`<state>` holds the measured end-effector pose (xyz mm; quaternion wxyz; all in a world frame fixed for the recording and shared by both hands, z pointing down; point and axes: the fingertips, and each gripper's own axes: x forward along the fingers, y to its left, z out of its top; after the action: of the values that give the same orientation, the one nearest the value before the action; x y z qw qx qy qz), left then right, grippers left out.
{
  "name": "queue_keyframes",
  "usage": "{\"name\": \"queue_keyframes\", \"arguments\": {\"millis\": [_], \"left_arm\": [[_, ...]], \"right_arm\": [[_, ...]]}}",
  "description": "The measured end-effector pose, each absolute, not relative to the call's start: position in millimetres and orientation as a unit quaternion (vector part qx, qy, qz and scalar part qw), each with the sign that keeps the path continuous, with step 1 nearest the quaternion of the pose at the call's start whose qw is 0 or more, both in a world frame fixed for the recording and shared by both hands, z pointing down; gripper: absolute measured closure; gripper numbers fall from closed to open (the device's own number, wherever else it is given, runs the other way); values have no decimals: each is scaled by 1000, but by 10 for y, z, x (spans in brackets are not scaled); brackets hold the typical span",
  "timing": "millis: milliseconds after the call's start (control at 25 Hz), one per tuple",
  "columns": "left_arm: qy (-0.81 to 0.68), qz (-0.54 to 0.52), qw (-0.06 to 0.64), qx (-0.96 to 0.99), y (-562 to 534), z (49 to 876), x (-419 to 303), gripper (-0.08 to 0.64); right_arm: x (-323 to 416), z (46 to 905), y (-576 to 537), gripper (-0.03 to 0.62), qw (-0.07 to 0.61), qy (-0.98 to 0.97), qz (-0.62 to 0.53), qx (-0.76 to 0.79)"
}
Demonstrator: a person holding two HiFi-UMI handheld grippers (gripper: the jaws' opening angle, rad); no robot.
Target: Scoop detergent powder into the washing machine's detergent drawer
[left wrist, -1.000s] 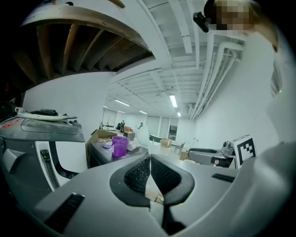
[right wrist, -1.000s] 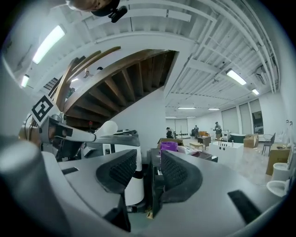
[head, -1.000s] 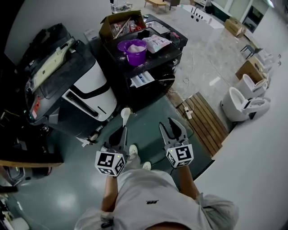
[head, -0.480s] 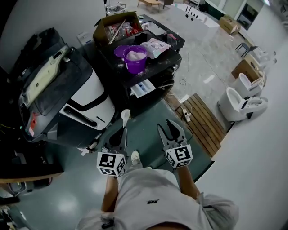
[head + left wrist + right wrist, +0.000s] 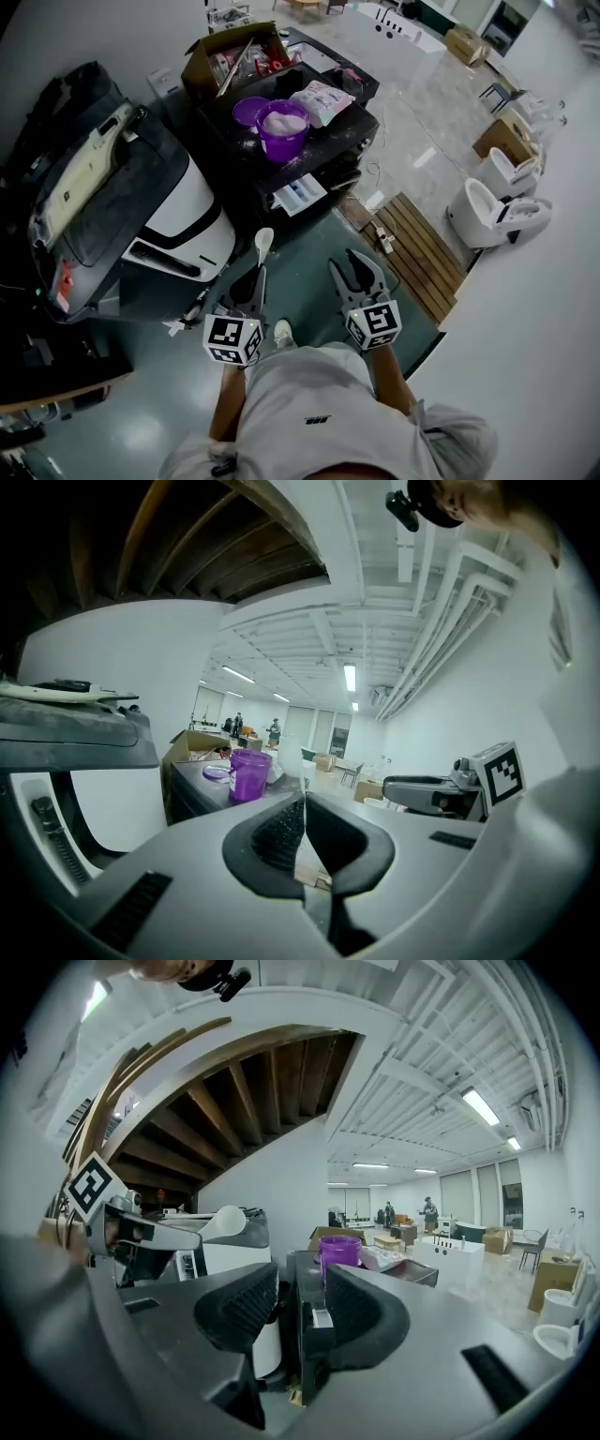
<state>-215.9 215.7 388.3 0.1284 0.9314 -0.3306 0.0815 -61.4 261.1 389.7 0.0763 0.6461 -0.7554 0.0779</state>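
Observation:
My left gripper is shut on the handle of a white spoon, whose empty bowl points up toward the machines. In the left gripper view the jaws pinch the thin handle. My right gripper hangs open and empty beside it, over the green floor. A purple tub full of white powder stands on top of the black washing machine, with its lid and a detergent bag beside it. The white detergent drawer is pulled out of the machine's front. The right gripper view shows the tub ahead and the spoon to the left.
A white and black machine stands at the left, close to the spoon. A cardboard box sits behind the tub. A wooden slatted mat and a white toilet lie to the right. Cables run across the floor near the drawer.
The view has shifted, so the tub and machines sit slightly lower and further left in the frame. Both grippers keep the same pose, the spoon still held.

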Motion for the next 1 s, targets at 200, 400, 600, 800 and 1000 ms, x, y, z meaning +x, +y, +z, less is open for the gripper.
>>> {"name": "queue_keyframes", "arguments": {"millis": [200, 400, 600, 800, 1000], "left_arm": [[-318, 74, 135, 935, 1918, 3917, -2195, 543], [-312, 72, 137, 938, 1674, 3930, -2196, 543], [-308, 71, 140, 938, 1454, 3970, -2131, 543], [-308, 74, 139, 938, 1263, 3994, -2026, 543], [-312, 78, 139, 937, 1073, 4009, -1895, 543]], "right_arm": [[-680, 3921, 2361, 432, 80, -751, 75, 651], [-706, 3936, 2153, 433, 86, -748, 76, 653], [-666, 3962, 1963, 433, 92, -748, 75, 653], [-564, 3982, 1767, 432, 95, -748, 75, 652], [-449, 4014, 1520, 432, 92, -755, 78, 644]]}}
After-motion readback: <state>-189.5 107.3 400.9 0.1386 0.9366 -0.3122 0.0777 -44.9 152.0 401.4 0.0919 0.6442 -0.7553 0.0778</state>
